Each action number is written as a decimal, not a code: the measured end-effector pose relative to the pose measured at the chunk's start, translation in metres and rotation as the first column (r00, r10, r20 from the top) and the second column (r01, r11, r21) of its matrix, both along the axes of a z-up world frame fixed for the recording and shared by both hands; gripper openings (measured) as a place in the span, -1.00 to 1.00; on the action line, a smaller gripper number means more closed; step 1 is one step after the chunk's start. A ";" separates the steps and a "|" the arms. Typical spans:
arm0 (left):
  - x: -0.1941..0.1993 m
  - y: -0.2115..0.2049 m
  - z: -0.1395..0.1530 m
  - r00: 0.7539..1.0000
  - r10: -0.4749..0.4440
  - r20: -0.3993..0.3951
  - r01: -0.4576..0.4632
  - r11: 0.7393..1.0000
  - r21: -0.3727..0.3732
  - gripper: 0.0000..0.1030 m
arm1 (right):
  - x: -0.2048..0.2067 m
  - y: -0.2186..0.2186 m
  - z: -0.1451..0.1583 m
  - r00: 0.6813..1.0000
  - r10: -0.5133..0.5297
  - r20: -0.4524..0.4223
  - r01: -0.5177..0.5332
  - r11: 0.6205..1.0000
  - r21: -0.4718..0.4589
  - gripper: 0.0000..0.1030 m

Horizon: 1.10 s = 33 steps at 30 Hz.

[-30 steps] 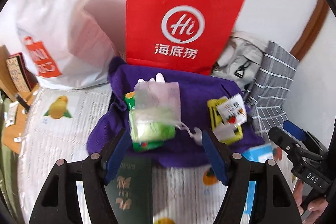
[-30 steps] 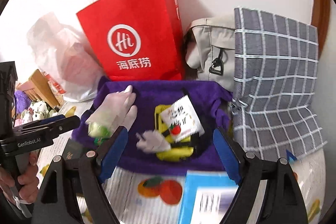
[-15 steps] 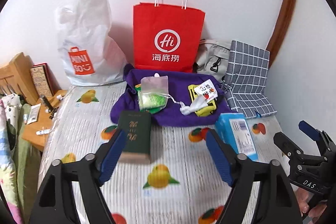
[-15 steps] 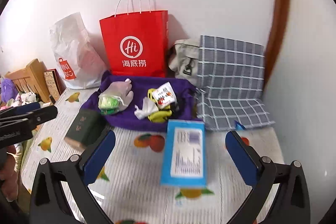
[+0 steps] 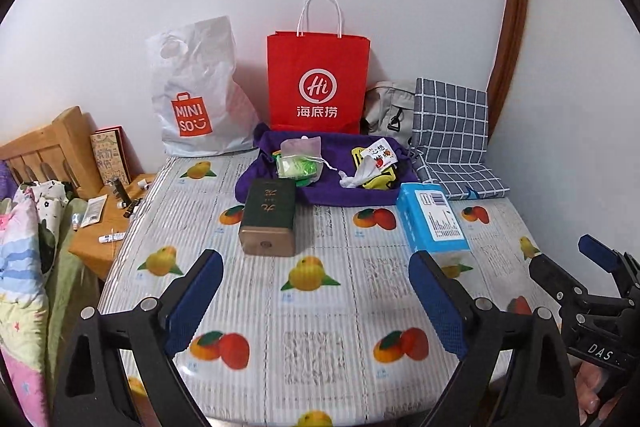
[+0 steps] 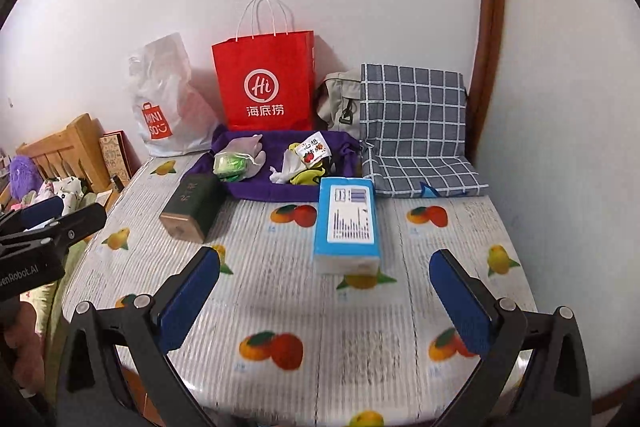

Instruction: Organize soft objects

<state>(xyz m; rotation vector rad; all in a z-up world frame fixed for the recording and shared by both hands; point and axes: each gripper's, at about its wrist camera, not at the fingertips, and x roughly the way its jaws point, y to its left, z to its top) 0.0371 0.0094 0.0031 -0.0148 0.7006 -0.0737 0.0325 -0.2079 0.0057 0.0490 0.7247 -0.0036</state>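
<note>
A purple cloth bag (image 5: 344,187) (image 6: 276,187) lies at the back of the table. On it rest a clear pouch with green packets (image 5: 299,163) (image 6: 234,163), a white snack packet (image 5: 380,157) (image 6: 314,149) and yellow items (image 6: 306,177). My left gripper (image 5: 316,299) hovers over the front of the table, its jaws opening, with nothing between them. My right gripper (image 6: 326,295) stands open and empty, well short of the blue tissue pack (image 6: 346,223) (image 5: 432,223).
A dark green box (image 5: 270,217) (image 6: 192,207) lies left of centre. A red paper bag (image 5: 318,83), a white plastic bag (image 5: 196,99), a grey bag (image 5: 386,107) and a checked cushion (image 5: 452,131) line the wall. A wooden side table (image 5: 104,223) stands left.
Both grippers have pulled back and up from the purple bag, so the whole table now shows. Both sets of jaws have spread wider; neither holds anything.
</note>
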 end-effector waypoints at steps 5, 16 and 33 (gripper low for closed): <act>-0.017 0.003 0.002 1.000 -0.002 0.010 0.002 1.000 -0.003 0.83 | -0.021 0.006 0.003 1.000 0.013 0.002 -0.013 1.000 0.000 1.00; -0.034 0.001 0.004 1.000 -0.005 0.022 0.005 1.000 0.004 0.83 | -0.038 -0.001 0.004 1.000 -0.007 0.016 0.006 0.999 0.033 1.00; -0.039 -0.003 0.002 1.000 -0.017 0.015 0.016 1.000 0.021 0.83 | -0.048 -0.006 0.002 1.000 -0.023 0.019 0.022 0.999 0.041 1.00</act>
